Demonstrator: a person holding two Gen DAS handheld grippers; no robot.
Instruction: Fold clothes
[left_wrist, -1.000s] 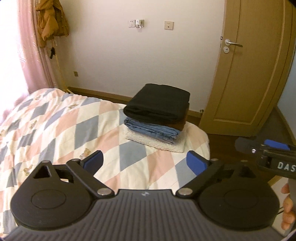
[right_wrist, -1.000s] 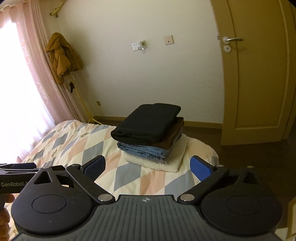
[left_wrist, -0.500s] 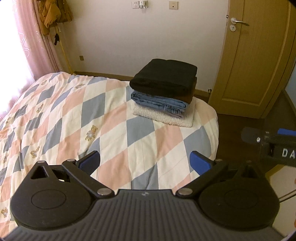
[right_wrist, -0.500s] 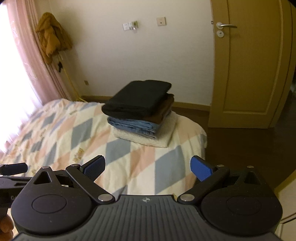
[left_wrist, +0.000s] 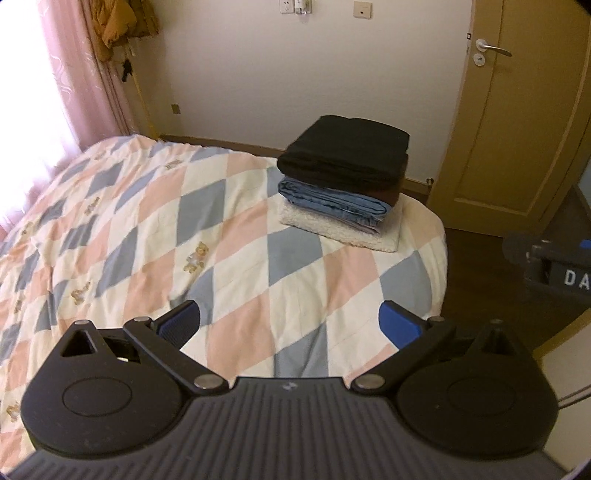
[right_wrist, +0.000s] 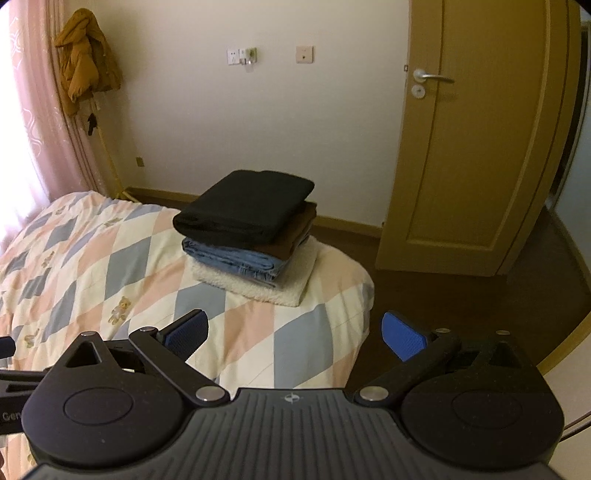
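Black top garment (left_wrist: 347, 155), diamond-patterned quilt (left_wrist: 147, 229)

The brown garment (left_wrist: 391, 194) shows only as a thin edge under the black one (left_wrist: 347, 155). The bed (left_wrist: 110, 229) runs off the left edge. The right gripper (left_wrist: 554, 266) is cut by the right edge, its lettering incomplete.

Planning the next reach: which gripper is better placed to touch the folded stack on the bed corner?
Right, probably. The right gripper faces the folded stack nearly straight ahead; from the left gripper, also open and empty, the stack sits off to the right.
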